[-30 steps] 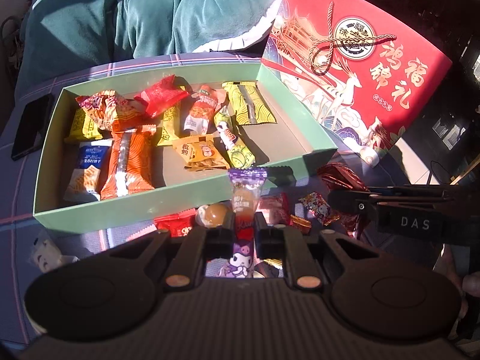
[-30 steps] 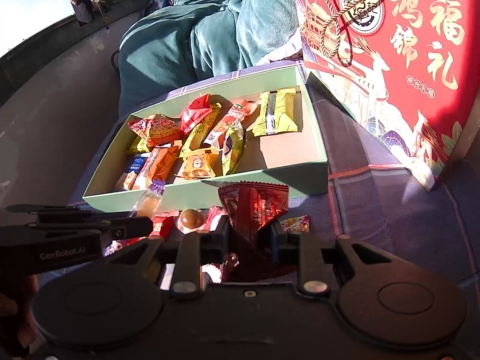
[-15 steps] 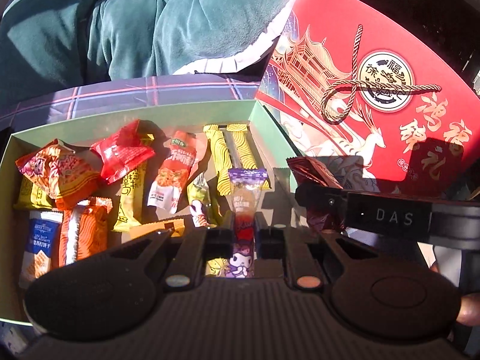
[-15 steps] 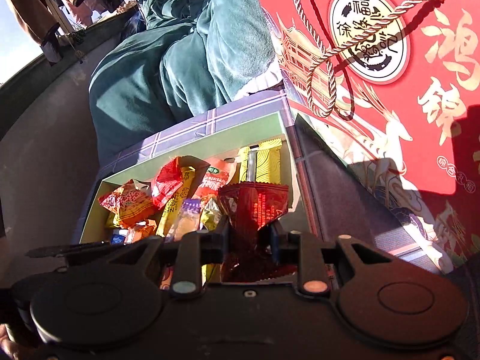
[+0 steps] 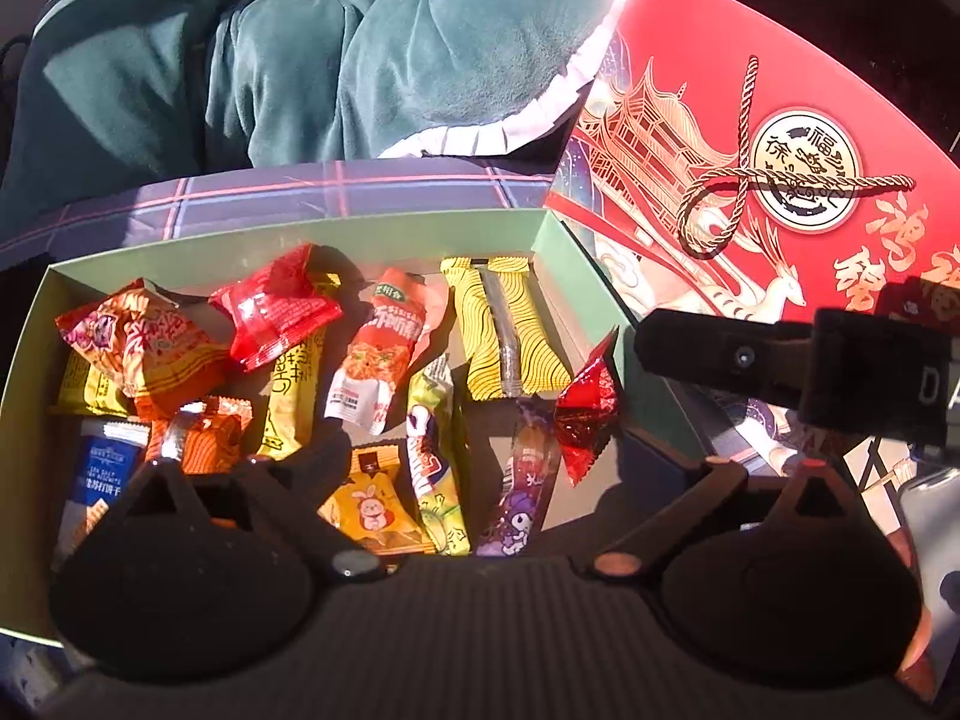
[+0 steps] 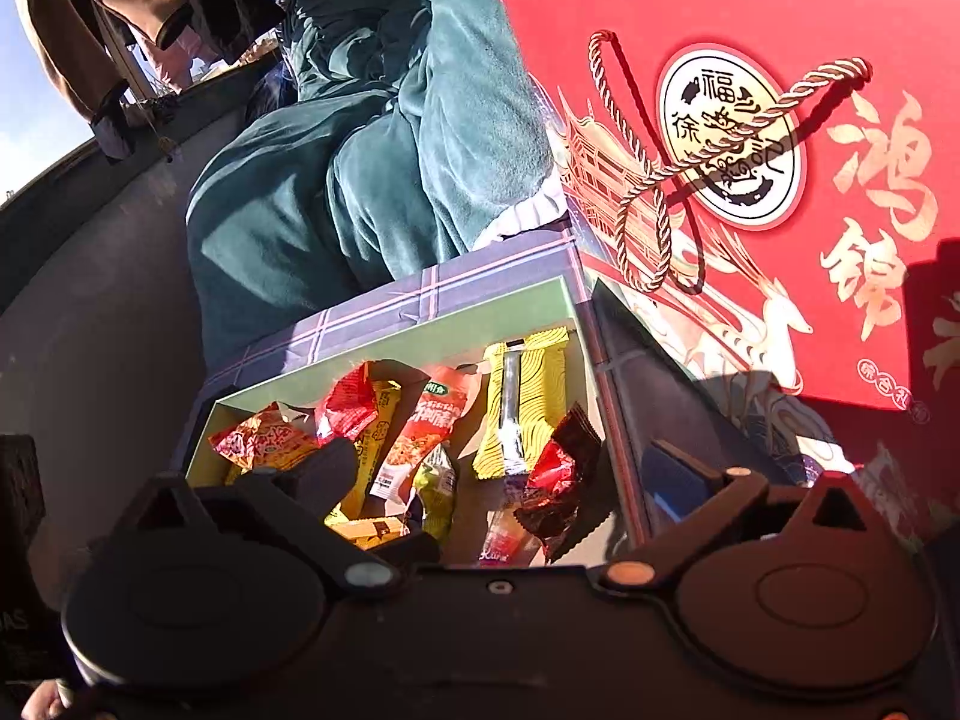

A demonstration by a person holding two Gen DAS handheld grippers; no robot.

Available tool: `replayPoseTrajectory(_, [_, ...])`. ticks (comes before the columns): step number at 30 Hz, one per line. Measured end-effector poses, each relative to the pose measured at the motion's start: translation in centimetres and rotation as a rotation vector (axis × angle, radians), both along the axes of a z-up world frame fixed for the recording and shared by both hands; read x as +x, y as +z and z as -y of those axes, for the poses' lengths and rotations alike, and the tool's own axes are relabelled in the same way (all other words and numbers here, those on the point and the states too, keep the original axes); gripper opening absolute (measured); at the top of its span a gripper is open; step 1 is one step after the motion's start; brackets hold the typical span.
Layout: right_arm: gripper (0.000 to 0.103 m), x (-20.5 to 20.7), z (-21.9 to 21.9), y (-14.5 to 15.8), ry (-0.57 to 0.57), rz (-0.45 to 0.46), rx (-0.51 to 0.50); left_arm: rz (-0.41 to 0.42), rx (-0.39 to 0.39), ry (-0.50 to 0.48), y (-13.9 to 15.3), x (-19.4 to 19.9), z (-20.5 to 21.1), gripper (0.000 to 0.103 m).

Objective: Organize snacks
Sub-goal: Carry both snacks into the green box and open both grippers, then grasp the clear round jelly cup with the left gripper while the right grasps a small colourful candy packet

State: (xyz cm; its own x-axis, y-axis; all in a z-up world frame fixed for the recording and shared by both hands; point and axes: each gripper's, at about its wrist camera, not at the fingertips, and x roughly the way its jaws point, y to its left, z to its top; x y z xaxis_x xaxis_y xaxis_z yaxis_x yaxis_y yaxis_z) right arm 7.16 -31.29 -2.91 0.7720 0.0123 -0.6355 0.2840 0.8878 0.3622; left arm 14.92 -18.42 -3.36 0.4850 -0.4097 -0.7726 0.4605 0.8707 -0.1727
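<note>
1. The left gripper (image 5: pixel 474 474) and right gripper (image 6: pixel 510 516) are hanging over the green box (image 5: pixel 300 227), jaws spread wide and gripping nothing.
2. The purple jelly tube (image 5: pixel 522 480) and dark red packet (image 5: pixel 585 405) are lying loose at the box's near right end, beside the yellow wafer (image 5: pixel 504 330).
3. The drop-off step is apparently finishing; next, both grippers are probably heading off for any snacks outside the box, beside the red gift bag (image 6: pixel 780 180).
</note>
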Motion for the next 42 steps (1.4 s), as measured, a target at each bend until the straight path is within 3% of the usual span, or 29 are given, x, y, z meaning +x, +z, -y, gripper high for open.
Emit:
replayPoseTrajectory(17, [0.103,-6.1,-2.0,-0.8,-0.014,-0.067,0.001,-0.019,0.009,0.011,0.7,-6.0,-4.1,0.103])
replayPoseTrajectory(29, [0.103,-8.0,-3.8,-2.7,0.011,-0.114,0.024,-0.117,0.072,-0.02,-3.3,-10.5,-6.3,0.103])
replayPoseTrajectory(36, [0.102,-9.0,-3.6,-5.3,-0.03,-0.177,0.016,-0.164,0.108,-0.051,-5.7,-11.9,-6.7,0.102])
replayPoseTrajectory(42, [0.08,-8.9,-3.8,-7.1,-0.042,-0.24,-0.05,-0.157,0.121,-0.087,-6.7,-12.5,-6.5,0.096])
